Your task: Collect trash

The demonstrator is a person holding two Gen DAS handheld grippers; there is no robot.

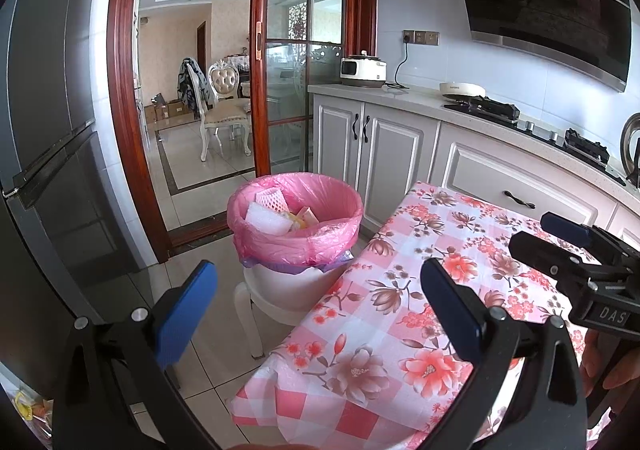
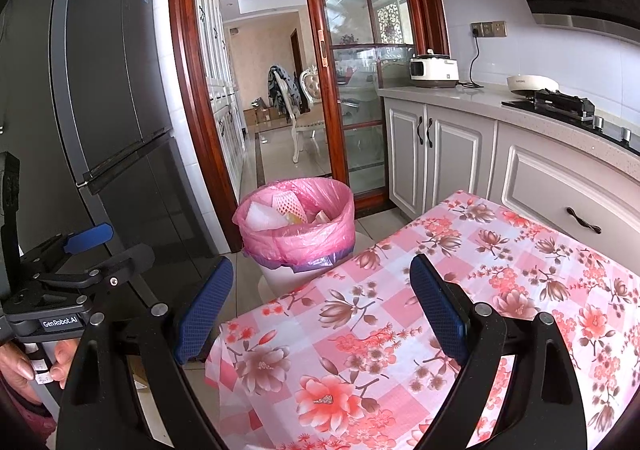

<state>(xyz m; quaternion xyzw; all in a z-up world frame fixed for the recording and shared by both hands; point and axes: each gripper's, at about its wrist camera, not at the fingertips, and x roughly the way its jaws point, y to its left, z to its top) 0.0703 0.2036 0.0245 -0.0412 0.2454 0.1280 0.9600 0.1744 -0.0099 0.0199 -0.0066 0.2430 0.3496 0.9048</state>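
A bin lined with a pink bag [image 1: 298,246] [image 2: 304,240] stands on a white stool [image 1: 256,306] beside the table. Inside it lie a white foam piece [image 1: 267,218] [image 2: 259,216], a pink foam fruit net [image 1: 272,195] [image 2: 289,204] and other scraps. My left gripper [image 1: 320,314] is open and holds nothing, hovering over the table's corner near the bin. My right gripper [image 2: 324,306] is open too, with nothing in it, above the floral tablecloth [image 2: 460,282] [image 1: 400,290]. Each gripper shows in the other's view: the right gripper [image 1: 536,234] and the left gripper [image 2: 120,246].
A dark fridge [image 2: 100,109] [image 1: 44,129] stands on the left. White cabinets [image 1: 380,141] with a hob [image 1: 492,109] and a rice cooker [image 2: 434,69] line the right. A wooden sliding glass door [image 2: 340,89] lies beyond the bin. A hand [image 2: 24,370] holds the left gripper's handle.
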